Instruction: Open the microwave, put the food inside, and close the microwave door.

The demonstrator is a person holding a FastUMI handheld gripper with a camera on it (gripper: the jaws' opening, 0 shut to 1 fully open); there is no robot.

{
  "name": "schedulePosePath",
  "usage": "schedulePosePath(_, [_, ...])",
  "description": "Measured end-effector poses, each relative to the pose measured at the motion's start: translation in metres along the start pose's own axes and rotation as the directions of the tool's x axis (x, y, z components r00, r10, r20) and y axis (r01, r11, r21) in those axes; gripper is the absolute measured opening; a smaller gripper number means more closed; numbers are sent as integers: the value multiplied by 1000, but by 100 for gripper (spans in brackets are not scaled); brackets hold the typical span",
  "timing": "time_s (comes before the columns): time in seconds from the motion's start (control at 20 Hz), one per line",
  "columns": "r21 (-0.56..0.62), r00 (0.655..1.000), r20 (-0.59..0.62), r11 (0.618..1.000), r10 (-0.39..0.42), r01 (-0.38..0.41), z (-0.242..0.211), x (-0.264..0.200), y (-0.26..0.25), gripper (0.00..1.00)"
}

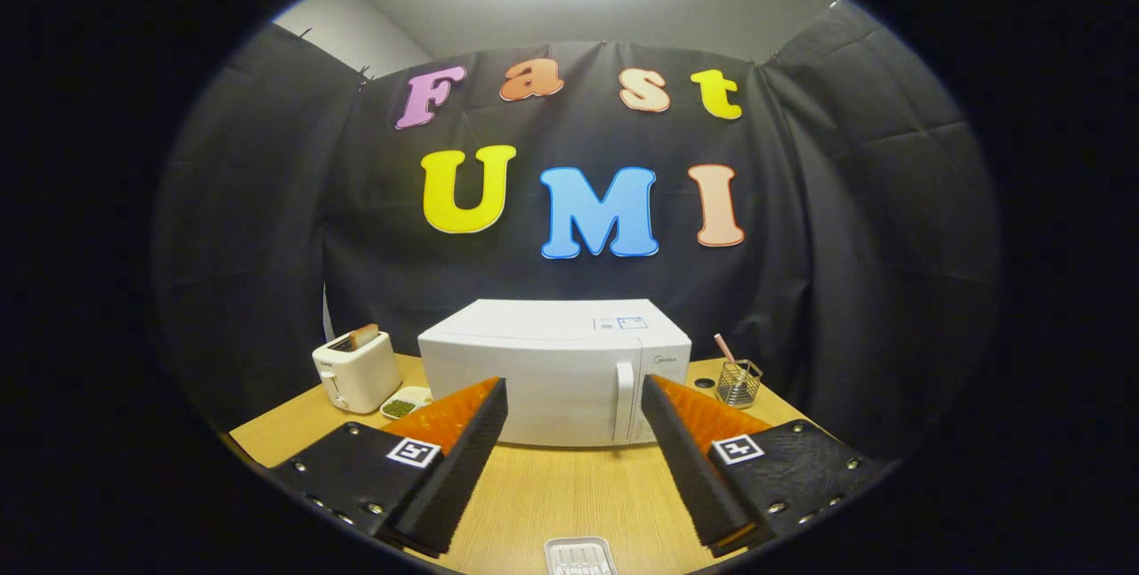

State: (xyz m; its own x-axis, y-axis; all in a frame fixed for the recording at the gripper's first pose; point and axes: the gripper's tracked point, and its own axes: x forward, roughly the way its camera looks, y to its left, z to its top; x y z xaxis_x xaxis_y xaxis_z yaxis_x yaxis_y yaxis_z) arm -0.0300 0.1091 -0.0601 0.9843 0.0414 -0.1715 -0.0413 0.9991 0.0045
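Observation:
A white microwave (552, 370) stands on the wooden table (569, 495) straight ahead of my fingers, its door shut and a vertical handle (625, 401) near its right side. A small white dish of green food (405, 404) lies left of the microwave, just beyond my left finger. My gripper (574, 392) is open, held above the table short of the microwave, with nothing between the fingers.
A white toaster (356, 370) with a slice of bread in it stands left of the microwave. A wire cup (739, 382) with a straw stands to the right, next to a small dark disc (705, 383). A small white tray (580, 555) lies on the table below the fingers.

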Motion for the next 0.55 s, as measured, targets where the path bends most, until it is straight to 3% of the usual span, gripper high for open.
schedulePosePath(0.05, [-4,1000,5,1000,-5,5,0,-3,-1,99])
schedulePosePath(0.55, [14,999,32,1000,-21,20,9,-2,-14,99])
